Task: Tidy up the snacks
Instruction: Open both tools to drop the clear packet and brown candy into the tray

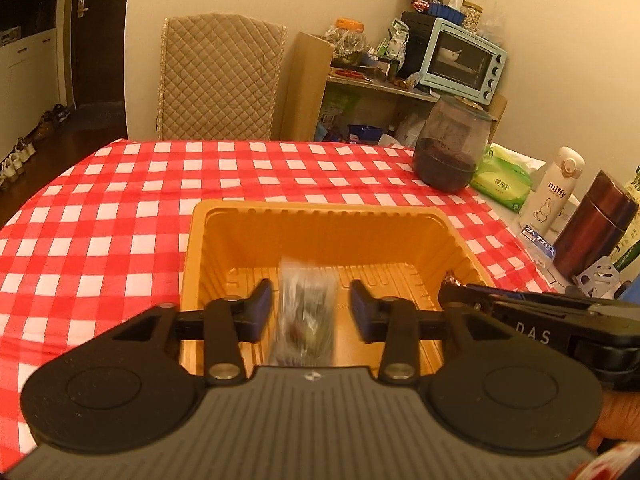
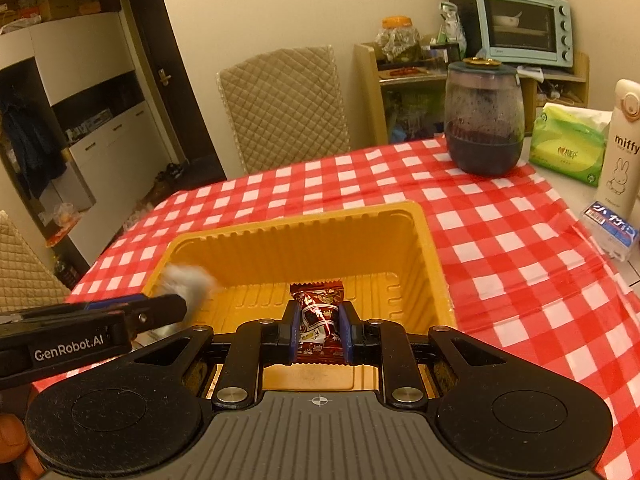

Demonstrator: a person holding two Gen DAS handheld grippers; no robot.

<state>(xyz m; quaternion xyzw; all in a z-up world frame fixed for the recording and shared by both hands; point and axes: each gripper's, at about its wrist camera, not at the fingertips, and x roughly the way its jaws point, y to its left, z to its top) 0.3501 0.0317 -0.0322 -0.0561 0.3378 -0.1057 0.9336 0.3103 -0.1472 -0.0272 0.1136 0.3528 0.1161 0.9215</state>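
A yellow plastic tray sits on the red-checked tablecloth. My left gripper is open over the tray's near end; a blurred clear-wrapped snack hangs between its fingers, touching neither pad. In the right wrist view the same snack shows as a grey blur at the tray's left rim. My right gripper is shut on a dark red snack packet and holds it above the tray's near end. The right gripper's side shows at the tray's right edge.
A dark glass jar, a green tissue pack, a white miffy bottle and a brown flask stand at the table's right. A quilted chair stands beyond the far edge.
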